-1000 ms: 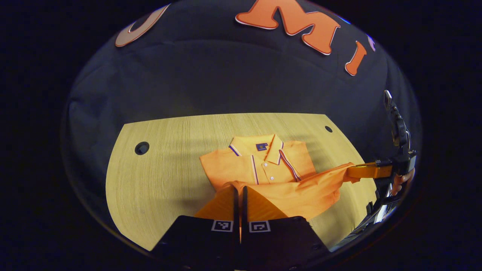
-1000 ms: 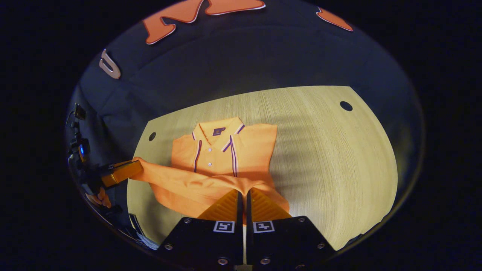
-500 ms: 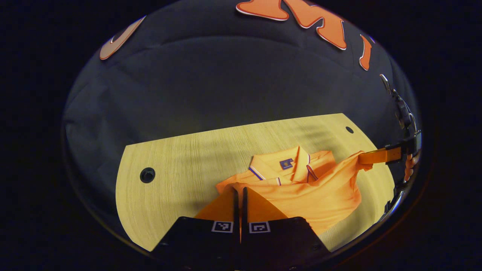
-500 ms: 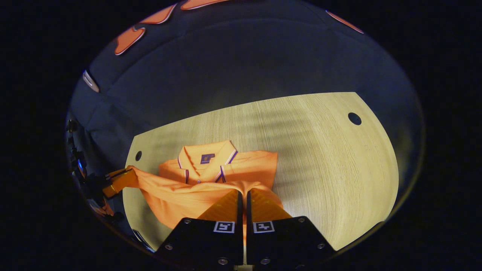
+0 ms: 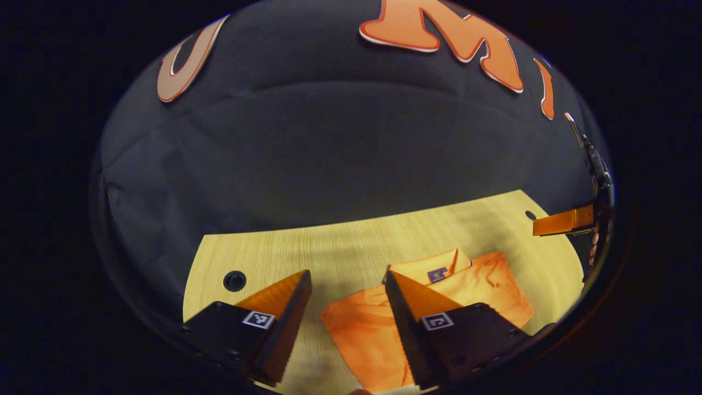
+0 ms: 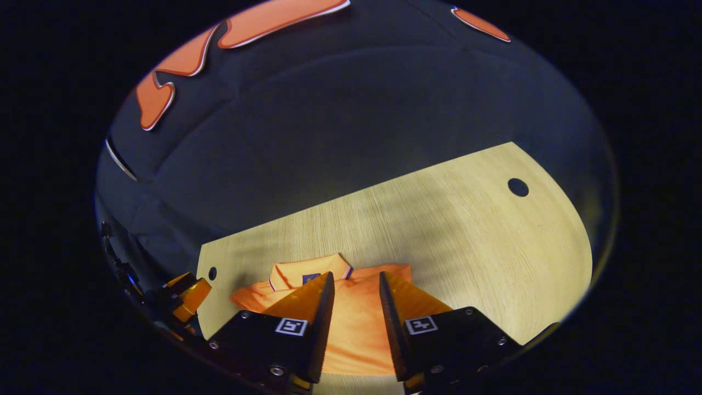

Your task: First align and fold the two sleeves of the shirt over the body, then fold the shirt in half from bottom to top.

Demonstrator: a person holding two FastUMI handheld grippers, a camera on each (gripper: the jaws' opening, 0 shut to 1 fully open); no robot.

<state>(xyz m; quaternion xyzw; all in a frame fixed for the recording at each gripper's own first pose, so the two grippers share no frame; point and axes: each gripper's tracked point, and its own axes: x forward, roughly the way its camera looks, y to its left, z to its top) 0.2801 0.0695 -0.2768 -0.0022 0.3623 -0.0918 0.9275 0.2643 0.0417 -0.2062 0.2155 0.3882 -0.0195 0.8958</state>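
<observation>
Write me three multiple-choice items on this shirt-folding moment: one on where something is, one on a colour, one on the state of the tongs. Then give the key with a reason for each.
1. Where does the shirt lie?
A. on the wooden table
B. on the floor
C. draped over a chair

2. What colour is the shirt?
A. white
B. orange
C. green

3. How do the left tongs and right tongs stand?
A. both shut on the shirt
B. one open, one shut on the shirt
C. both open, holding nothing

Key:
1 A: the right gripper view shows the shirt folded flat on the pale wood top.
2 B: the cloth is orange, with a dark-edged collar.
3 C: in each gripper view the fingers are spread apart, with no cloth pinched between them.
</observation>
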